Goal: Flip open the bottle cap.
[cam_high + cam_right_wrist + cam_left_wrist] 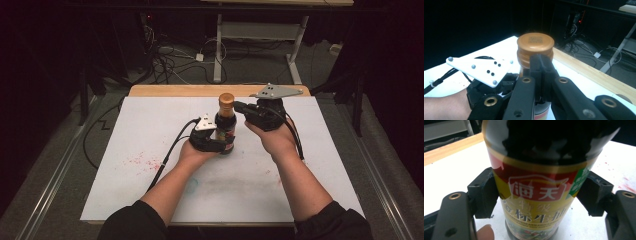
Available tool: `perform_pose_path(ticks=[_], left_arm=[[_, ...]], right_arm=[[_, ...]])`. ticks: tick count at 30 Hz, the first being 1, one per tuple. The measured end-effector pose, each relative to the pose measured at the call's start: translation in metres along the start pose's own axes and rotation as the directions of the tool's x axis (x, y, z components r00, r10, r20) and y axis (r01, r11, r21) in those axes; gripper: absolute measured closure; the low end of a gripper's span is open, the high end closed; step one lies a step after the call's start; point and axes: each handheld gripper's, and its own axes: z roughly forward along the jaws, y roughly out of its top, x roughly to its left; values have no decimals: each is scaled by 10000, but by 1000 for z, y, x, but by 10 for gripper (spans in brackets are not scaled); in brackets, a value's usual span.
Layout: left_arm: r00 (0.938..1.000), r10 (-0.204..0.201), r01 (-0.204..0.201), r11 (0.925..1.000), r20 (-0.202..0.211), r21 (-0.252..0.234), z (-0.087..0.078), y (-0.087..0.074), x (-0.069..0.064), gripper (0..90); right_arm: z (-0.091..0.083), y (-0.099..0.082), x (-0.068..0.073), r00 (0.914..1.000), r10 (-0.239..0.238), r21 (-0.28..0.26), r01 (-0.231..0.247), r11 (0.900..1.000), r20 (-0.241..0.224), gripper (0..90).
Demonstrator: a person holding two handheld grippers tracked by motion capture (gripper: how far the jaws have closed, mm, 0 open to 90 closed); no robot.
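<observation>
A dark sauce bottle [226, 125] with a red and yellow label [539, 192] and a bronze cap [226, 99] stands upright in the middle of the white table sheet [150, 190]. My left gripper [223, 144] comes at it from the left, low down. Its two black pads [484, 192] press on either side of the labelled body. My right gripper [240, 106] is held higher, to the bottle's right, pointing at the neck. In the right gripper view its jaws [541, 63] are pressed together with nothing between them, tips just under the cap [535, 43] and against the neck.
Red speckles [142, 162] and a faint blue mark [192, 185] stain the sheet near the left forearm. A wooden table edge [175, 90] runs along the back. Beyond it are floor cables [170, 60] and the legs of another desk [218, 50].
</observation>
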Motion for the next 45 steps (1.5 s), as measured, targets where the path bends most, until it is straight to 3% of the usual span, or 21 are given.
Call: perform_pose_path(ticks=[17, 45], left_arm=[[9995, 223, -215, 9992, -243, 326, 1, 3, -2, 285], [9989, 178, -171, 9997, -430, 171, 2, 1, -4, 275]], right_arm=[[1, 3, 0, 10000, -73, 290, 74, 9996, -34, 900], [1, 13, -1, 9997, -236, 1051, 246, 9942, -106, 900]])
